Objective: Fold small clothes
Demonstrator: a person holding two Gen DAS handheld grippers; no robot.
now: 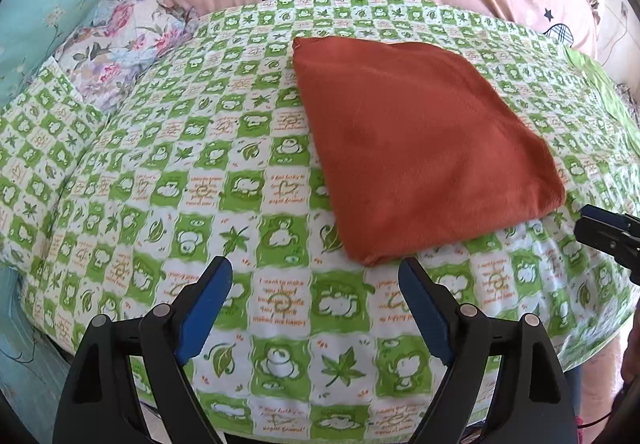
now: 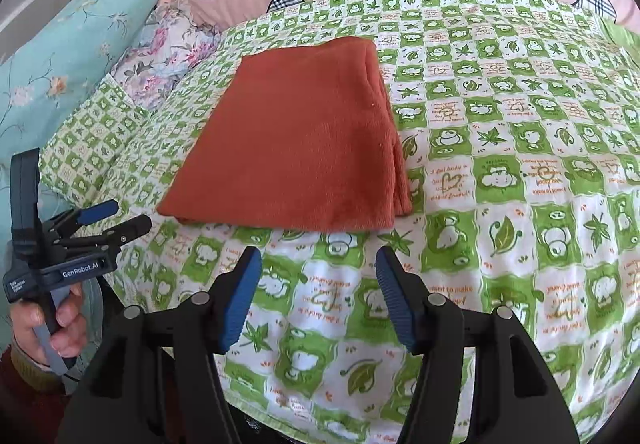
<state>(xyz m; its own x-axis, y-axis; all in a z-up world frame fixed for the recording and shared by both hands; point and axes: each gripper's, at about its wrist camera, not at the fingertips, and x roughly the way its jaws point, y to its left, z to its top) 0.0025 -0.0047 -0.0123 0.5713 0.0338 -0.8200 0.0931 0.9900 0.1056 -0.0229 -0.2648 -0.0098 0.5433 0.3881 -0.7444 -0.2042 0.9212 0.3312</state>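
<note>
Bed: green-checked sheet [image 1: 240, 172], pillows behind.
Left hand-held gripper [image 1: 316, 280]: spread, empty, just short of the cloth.
Rust-red cloth [image 1: 416, 148]: lies mid-bed, already a flat layered rectangle.
Right hand-held gripper [image 2: 318, 272]: spread, empty.
Progress: folding looks nearly or fully done.

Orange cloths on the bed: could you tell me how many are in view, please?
1: the folded orange cloth lies on the green checked sheet, ahead of both open grippers. Others may lie outside view.
</note>
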